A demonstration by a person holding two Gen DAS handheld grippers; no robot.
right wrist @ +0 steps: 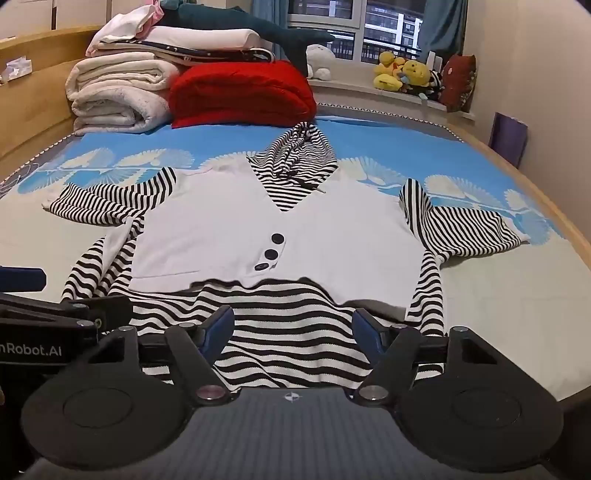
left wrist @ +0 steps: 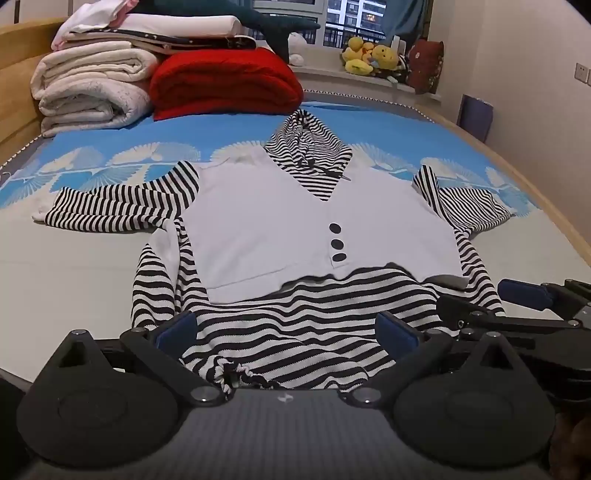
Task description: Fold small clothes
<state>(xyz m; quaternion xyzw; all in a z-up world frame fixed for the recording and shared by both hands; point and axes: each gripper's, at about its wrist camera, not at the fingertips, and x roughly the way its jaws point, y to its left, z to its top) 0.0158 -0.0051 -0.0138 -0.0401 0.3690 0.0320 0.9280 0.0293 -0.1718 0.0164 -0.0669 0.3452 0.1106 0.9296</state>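
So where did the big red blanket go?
The red blanket is folded at the far end of the bed, left of centre in both views, right beside the stack of white blankets and just behind the striped hoodie.

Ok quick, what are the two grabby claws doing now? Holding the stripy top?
Left gripper: open, holding nothing, above the striped hoodie's hem.
Right gripper: open, holding nothing too.

Bedroom, bed [left wrist: 92, 258] with wooden frame and headboard [right wrist: 33, 48] on the left. Sheet blue with white fan print at the far end, pale grey nearer. Stacked white blankets [left wrist: 92, 88] and a red folded quilt [left wrist: 225, 83] sit at the far end. Window [right wrist: 388, 26] behind, dark outside, lit building visible, teal curtains [right wrist: 441, 26]. Sill holds yellow plush toys [left wrist: 369, 55]. Cream wall on the right with a socket [left wrist: 580, 72].
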